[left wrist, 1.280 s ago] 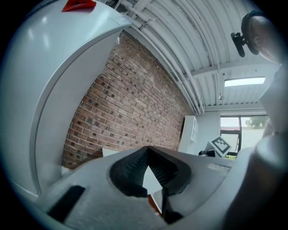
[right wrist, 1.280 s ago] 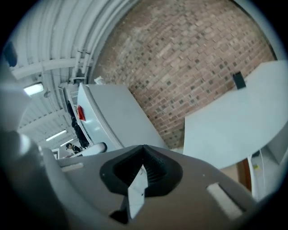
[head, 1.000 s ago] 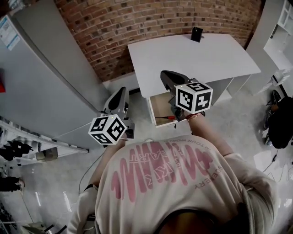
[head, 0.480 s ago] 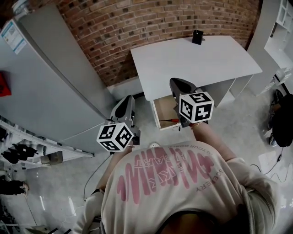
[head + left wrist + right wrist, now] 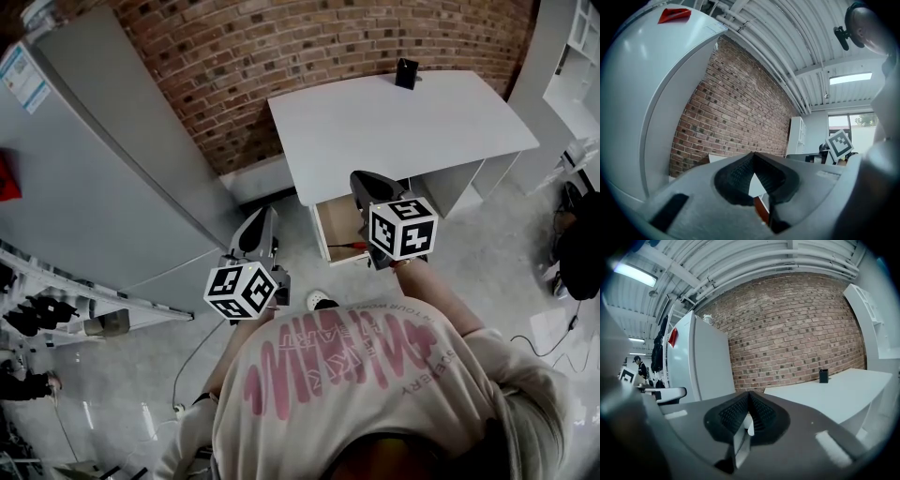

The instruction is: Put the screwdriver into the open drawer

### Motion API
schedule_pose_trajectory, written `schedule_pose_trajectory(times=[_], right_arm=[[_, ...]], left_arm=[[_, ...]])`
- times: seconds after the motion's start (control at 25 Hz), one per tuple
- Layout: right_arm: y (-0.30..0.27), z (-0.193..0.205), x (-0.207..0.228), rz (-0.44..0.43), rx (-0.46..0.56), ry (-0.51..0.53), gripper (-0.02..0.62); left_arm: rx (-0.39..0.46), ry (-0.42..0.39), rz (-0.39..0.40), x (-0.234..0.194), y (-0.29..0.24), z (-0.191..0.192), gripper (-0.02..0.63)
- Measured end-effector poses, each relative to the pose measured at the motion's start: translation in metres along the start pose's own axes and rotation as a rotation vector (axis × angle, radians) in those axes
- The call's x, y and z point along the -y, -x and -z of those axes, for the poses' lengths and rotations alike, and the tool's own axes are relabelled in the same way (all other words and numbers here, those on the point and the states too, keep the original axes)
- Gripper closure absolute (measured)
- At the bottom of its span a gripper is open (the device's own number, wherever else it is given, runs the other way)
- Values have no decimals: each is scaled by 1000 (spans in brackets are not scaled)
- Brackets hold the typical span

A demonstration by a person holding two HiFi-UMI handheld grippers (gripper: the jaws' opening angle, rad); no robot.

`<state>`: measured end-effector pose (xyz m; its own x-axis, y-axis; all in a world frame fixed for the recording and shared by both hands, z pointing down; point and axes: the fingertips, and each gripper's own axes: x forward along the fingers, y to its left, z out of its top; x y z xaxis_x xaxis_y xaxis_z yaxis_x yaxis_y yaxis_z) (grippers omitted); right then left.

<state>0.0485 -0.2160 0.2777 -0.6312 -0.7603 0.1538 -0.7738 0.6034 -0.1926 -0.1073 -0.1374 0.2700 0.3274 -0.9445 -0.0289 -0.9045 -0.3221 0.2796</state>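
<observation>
A thin red-handled screwdriver [image 5: 348, 246] lies inside the open wooden drawer [image 5: 336, 214], along its front panel, under the white table [image 5: 394, 122]. My right gripper [image 5: 361, 183] hovers over the drawer's right side, shut and holding nothing; in the right gripper view its pads [image 5: 749, 394] meet at the tips with only the brick wall behind. My left gripper [image 5: 266, 216] hangs over the floor left of the drawer, also shut and empty, its jaws [image 5: 753, 157] closed at the tips.
A tall grey fridge [image 5: 103, 159] stands at the left against the brick wall [image 5: 281, 47]. A small black object [image 5: 405, 71] sits at the table's far edge. White shelving [image 5: 577, 56] lines the right. A cable [image 5: 187, 356] trails on the floor.
Both grippers have sunk and drawn back a little toward the person. The screwdriver stays in the drawer. Both grippers stay shut.
</observation>
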Motion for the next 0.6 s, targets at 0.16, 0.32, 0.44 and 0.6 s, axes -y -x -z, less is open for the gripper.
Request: schedule_pose_trajectory(times=[0.16,0.32,0.44,0.6], right_arm=[[-3,7,0,-2,-15,-4,583],[-6,14,3,-4,-26,-9,583],[-9,16,5,-5,-35,-13,583],[-10,18,5,-8,-45,-16,583]], left_arm=[[5,6,-6,-3,2,2,603],[-1,11,-12,-6,0,8,603],[-9,14,-13,-7,-3,9,603],[-14,21,-16,-7,-4,10,603]])
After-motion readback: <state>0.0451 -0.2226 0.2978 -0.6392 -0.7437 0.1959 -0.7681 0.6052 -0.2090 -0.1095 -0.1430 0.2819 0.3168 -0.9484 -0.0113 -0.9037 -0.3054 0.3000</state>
